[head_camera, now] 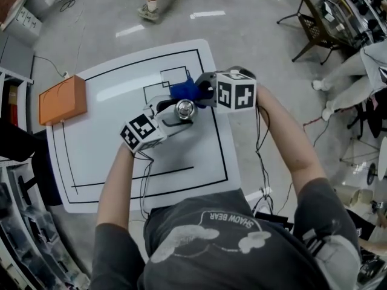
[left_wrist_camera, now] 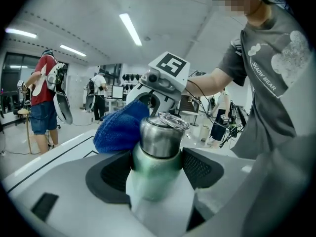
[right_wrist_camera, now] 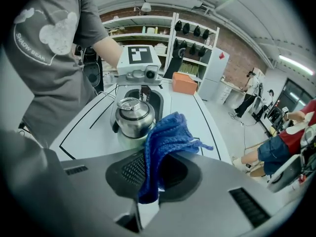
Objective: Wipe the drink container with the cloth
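The left gripper (head_camera: pixel 174 115), in the head view, reaches the drink container (head_camera: pixel 184 108) from its near-left side over the white tabletop (head_camera: pixel 121 162). The right gripper (head_camera: pixel 202 90) comes from the container's far-right side with the blue cloth (head_camera: pixel 184 89) bunched against it. From above only the shiny cap shows, and neither grip can be read. The left gripper view supplies that. Its jaws are closed onto the container's pale green body just below the steel shoulder and hold it upright, with the cloth pressed against the steel top on the side away from the person. Whether the base rests on the tabletop stays hidden. The right gripper view shows its jaws pinched shut on a fold of the cloth, with the loose rest draped forward and touching the container's side. It also shows an orange box (right_wrist_camera: pixel 185 83) well beyond the container. The container looks rigid, smooth and probably slippery, with some weight, so a firm hold low on the body seems right. The cloth is soft and limp, and is best held by a fold and pressed on.
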`<act>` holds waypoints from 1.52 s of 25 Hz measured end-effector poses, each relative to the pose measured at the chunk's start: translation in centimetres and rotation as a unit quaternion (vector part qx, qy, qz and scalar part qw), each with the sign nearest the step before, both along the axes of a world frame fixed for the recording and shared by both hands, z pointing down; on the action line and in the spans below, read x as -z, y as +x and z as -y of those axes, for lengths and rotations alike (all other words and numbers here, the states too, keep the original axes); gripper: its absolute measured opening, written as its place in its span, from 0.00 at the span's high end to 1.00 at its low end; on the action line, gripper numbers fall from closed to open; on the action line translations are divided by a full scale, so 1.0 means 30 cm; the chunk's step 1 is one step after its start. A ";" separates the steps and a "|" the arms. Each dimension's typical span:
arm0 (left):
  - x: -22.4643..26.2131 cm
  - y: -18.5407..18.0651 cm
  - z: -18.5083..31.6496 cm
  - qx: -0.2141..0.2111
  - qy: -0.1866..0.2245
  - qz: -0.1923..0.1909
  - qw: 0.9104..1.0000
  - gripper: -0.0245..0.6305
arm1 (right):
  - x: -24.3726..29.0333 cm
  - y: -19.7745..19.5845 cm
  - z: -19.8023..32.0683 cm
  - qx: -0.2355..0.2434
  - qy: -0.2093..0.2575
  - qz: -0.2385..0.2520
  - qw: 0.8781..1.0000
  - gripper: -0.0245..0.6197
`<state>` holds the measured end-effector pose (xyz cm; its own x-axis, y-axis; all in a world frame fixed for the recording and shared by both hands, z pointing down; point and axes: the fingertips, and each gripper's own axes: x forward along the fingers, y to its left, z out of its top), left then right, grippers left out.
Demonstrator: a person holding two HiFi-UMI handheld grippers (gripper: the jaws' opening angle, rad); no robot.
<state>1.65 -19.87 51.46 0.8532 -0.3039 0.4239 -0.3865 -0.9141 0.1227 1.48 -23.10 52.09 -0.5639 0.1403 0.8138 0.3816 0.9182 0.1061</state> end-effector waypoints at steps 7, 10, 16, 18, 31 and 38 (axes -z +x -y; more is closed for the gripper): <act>-0.004 -0.023 0.006 0.047 -0.006 -0.035 0.998 0.47 | -0.116 0.008 0.008 0.014 -0.001 -0.051 0.999 0.90; -0.008 -0.030 0.007 0.065 -0.007 -0.039 0.997 0.47 | -0.160 0.013 0.007 0.011 -0.003 -0.065 0.998 0.90; -0.008 -0.039 0.006 0.093 -0.011 -0.037 0.995 0.47 | -0.198 0.013 0.010 -0.015 0.000 -0.074 0.997 0.90; -0.010 -0.045 0.005 0.101 -0.009 -0.035 0.994 0.47 | -0.200 0.009 0.011 -0.033 0.000 -0.063 0.997 0.90; 0.061 -0.194 -0.058 0.119 0.001 -0.091 0.989 0.47 | -0.111 0.134 -0.054 -0.286 0.018 -0.022 0.958 0.90; 0.104 -0.285 -0.154 0.087 0.004 -0.125 0.988 0.47 | -0.005 0.147 -0.192 -0.421 0.031 0.016 0.906 0.90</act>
